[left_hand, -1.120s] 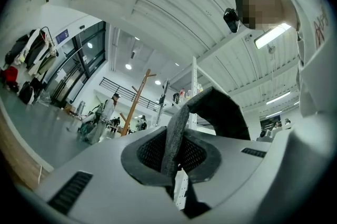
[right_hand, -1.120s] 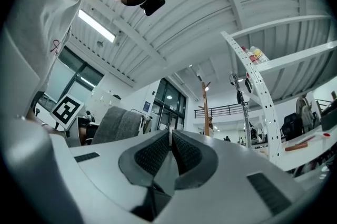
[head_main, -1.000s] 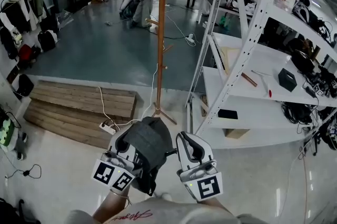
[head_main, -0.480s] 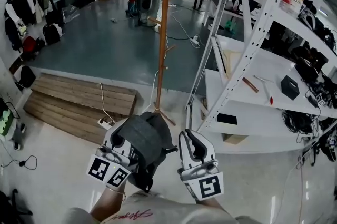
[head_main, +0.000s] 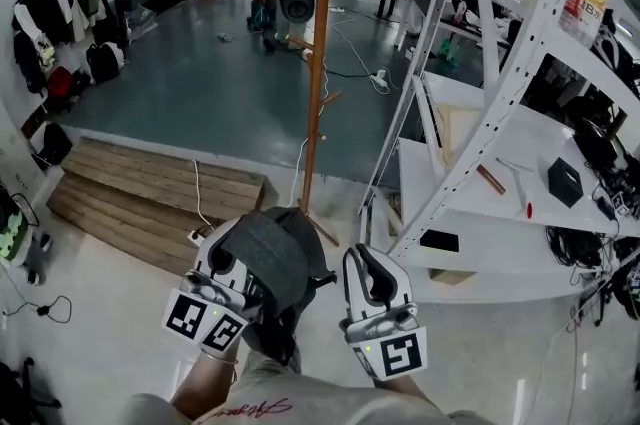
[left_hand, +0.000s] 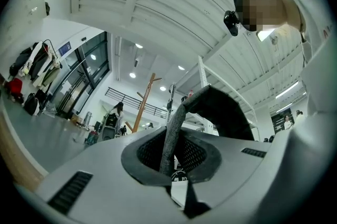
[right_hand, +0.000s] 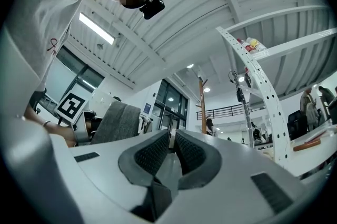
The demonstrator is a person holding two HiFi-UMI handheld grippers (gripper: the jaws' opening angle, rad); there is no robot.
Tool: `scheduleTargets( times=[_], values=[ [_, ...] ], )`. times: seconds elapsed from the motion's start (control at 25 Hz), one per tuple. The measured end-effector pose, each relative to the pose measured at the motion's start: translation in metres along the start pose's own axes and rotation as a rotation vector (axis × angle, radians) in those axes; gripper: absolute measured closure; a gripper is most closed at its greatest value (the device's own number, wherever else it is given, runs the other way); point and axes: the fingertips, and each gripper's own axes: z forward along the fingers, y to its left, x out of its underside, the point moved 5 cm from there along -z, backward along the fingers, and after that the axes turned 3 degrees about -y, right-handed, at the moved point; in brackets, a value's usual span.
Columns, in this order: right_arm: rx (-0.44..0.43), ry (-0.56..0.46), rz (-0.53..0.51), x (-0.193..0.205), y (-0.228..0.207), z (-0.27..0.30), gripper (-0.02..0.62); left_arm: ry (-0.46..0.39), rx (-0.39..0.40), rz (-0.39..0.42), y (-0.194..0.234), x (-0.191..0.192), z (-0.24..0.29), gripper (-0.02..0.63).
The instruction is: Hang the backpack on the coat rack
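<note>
Wooden and slim, the coat rack [head_main: 317, 63] stands upright in the head view, its splayed feet close to the corner post of the white shelving unit [head_main: 462, 128] on the right. On the left, the front edge of a low wooden platform [head_main: 150, 198] runs in near the feet, with a power strip [head_main: 199, 237] just off it. Pale floor [head_main: 110, 313] lies open between the person and the pole. The left gripper [head_main: 232, 248] is low in front of the person, with a grey strap [head_main: 262, 258] draped over it. The dark backpack [head_main: 272, 331] hangs under it, short of the rack's base and not touching it. The right gripper [head_main: 362, 258] is just beside it, apart from the bag.

In the left gripper view, the jaws are pinched on the strap [left_hand: 169, 136], which rises between the pads to the backpack [left_hand: 224, 109] above. The coat rack [left_hand: 141, 107] shows beyond, left of the strap.

In the right gripper view, the pads are nearly touching with nothing between them. The coat rack [right_hand: 202, 107] stands straight ahead, a perforated upright of the shelving unit [right_hand: 259, 92] is close on its right, and the strap [right_hand: 116, 123] is off to the left.
</note>
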Motion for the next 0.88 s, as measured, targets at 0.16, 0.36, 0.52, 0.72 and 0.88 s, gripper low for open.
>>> scheduleTargets(
  times=[0.16,0.36,0.52,0.72,0.88],
  values=[
    [0.004,-0.013,0.007,0.014,-0.014,0.031,0.563,0.006,0.01,-0.006,0.023,0.012,0.027,0.569],
    [0.004,-0.038,-0.006,0.035,-0.032,0.084,0.563,0.002,0.024,-0.007,0.065,0.023,0.07,0.569],
    [0.027,-0.013,0.007,0.054,-0.053,0.123,0.563,-0.002,0.039,-0.015,0.095,0.034,0.107,0.569],
    [0.049,-0.01,0.023,0.072,-0.074,0.175,0.563,-0.003,0.046,-0.018,0.139,0.042,0.151,0.569],
    [0.041,-0.04,0.017,0.076,-0.082,0.214,0.561,-0.002,0.038,-0.016,0.172,0.044,0.181,0.569]
  ],
)
